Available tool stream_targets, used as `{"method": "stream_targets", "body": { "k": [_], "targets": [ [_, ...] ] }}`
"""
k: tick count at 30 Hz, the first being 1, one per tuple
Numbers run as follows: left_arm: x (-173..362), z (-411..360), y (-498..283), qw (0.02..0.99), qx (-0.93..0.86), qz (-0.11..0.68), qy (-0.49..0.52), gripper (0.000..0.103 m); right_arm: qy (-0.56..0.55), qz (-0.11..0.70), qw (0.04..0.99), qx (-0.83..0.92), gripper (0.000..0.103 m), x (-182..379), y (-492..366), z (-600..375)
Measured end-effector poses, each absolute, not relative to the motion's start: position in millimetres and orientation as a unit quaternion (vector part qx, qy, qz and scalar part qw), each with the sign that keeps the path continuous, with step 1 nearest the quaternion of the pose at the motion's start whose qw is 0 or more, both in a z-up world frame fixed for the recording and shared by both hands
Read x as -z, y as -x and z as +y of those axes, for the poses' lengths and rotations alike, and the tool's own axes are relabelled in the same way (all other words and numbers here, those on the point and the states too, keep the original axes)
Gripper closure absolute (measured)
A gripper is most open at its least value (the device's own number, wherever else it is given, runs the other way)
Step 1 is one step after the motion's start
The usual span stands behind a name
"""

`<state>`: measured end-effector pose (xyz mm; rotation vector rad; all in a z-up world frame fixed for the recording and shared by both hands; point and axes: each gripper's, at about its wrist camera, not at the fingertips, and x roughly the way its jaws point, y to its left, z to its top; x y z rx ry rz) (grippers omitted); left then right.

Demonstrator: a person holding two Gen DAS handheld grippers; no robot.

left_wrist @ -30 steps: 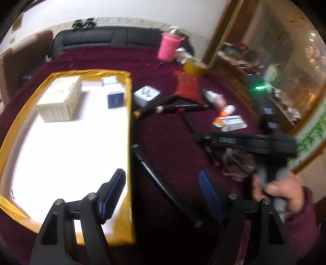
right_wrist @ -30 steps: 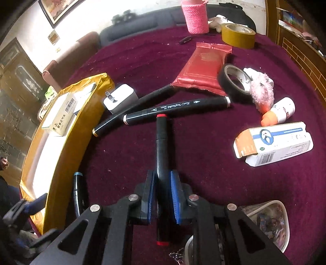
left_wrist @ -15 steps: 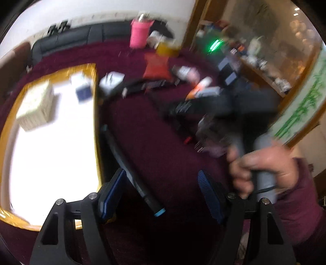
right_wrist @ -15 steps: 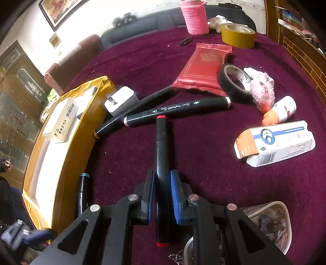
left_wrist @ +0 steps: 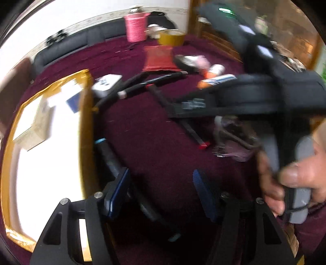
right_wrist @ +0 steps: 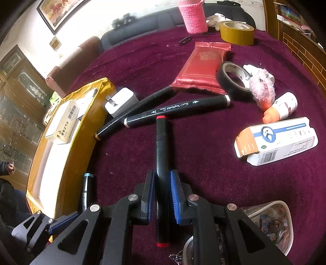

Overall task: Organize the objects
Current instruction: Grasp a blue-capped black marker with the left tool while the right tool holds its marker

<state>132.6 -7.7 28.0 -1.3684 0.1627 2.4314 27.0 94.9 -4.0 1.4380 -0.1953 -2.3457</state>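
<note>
Left wrist view heavily motion-blurred throughout, white tray floor (left_wrist: 46,163) blown out at left, right wrist view sharp and evenly lit, dim corners, strong fisheye bending at edges, dark vignette ring.

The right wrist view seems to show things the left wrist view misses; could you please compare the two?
Only the right wrist view shows the right gripper shut on the red-capped marker, and the framed picture. Only the left wrist view shows the hand holding the right tool and the left gripper, closing, around the blue-capped marker. Both show the pink holder, red packet and gold-rimmed tray.
</note>
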Motion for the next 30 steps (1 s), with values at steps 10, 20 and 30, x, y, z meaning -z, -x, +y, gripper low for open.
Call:
{"method": "stream_targets", "body": {
  "k": [10, 20, 30],
  "targets": [
    [-32.2, -55.6, -128.9, 0.214, -0.849, -0.061, 0.479, 0.054, -0.512, -0.085, 0.201, 0.831, 0.086, 6.3, -23.8, 99.0],
    [-39.9, -52.1, -126.3, 0.134, -0.871, 0.002, 0.473, 0.034, -0.508, -0.090, 0.205, 0.832, 0.086, 7.5, -23.1, 100.4],
    [-21.0, -12.0, -128.8, 0.106, -0.870, 0.115, 0.467, 0.072, -0.508, -0.082, 0.205, 0.833, 0.086, 6.5, -23.9, 99.1]
  ]
}}
